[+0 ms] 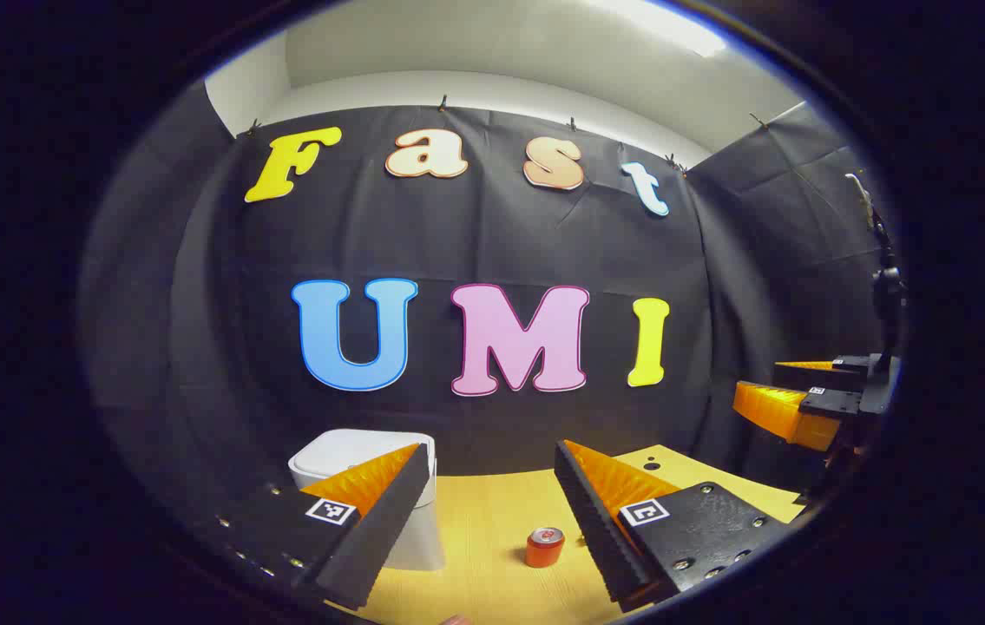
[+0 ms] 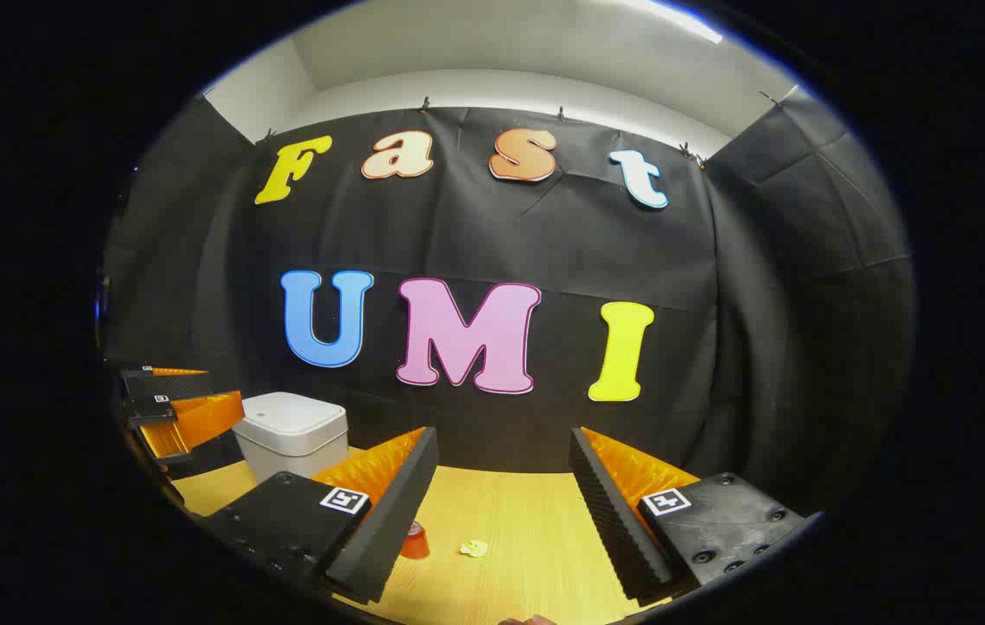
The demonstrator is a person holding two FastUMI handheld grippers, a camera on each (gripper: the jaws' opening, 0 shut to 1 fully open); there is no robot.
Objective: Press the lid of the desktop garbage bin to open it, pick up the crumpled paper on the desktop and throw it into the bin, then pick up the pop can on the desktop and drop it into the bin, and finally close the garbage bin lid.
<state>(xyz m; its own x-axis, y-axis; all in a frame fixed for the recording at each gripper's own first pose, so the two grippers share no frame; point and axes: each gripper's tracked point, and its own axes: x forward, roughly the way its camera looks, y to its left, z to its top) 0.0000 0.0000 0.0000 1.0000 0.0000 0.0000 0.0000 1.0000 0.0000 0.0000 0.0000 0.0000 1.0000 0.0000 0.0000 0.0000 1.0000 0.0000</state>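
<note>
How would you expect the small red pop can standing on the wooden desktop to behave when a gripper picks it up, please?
The small red pop can stands upright on the wooden desktop, so a sideways nudge could probably tip it, and then it may roll. Its smooth round wall looks slippery, and it is likely light, perhaps denting under a hard squeeze.

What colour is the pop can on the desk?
Red-orange with a silver top; the pop can shows best in the left gripper view.
</note>
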